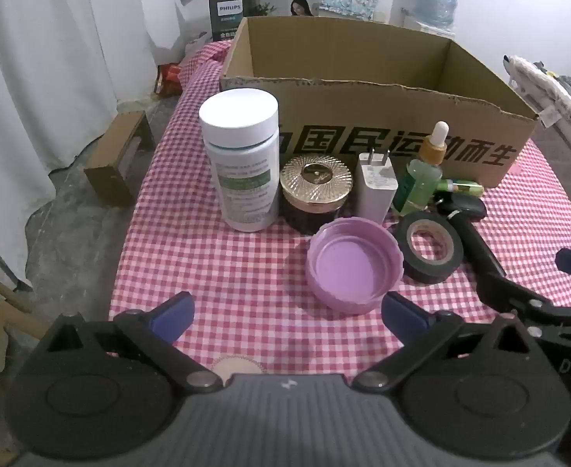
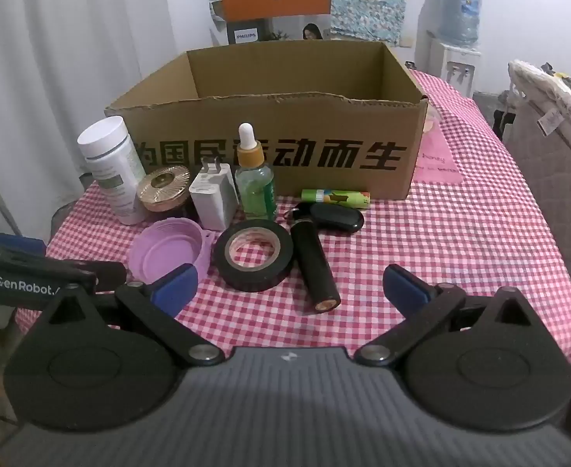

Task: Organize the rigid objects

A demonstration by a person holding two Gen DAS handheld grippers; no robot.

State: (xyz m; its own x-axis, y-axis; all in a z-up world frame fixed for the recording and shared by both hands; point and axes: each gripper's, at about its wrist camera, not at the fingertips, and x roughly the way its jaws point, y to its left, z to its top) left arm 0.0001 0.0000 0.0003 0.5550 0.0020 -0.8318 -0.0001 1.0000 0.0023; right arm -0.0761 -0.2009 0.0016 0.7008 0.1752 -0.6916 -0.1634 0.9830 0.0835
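An open cardboard box (image 1: 363,116) stands at the back of the pink checked table (image 1: 215,272). In front of it are a white bottle (image 1: 242,163), a gold-lidded jar (image 1: 315,190), a white charger (image 1: 376,188), a green dropper bottle (image 1: 421,179), a purple lid (image 1: 353,268) and black tape (image 1: 429,247). My left gripper (image 1: 289,317) is open just short of the purple lid. My right gripper (image 2: 291,288) is open near the tape (image 2: 252,258) and a black cylinder (image 2: 314,264), gripping neither. A key fob (image 2: 336,216) and a green tube (image 2: 336,198) lie behind the cylinder.
The table's left edge drops to a concrete floor with a small cardboard box (image 1: 118,155) on it. A white curtain (image 1: 51,58) hangs to the left. Behind the box are a Philips carton (image 2: 275,7) and a water dispenser (image 2: 456,39). A mattress (image 2: 550,155) borders the right.
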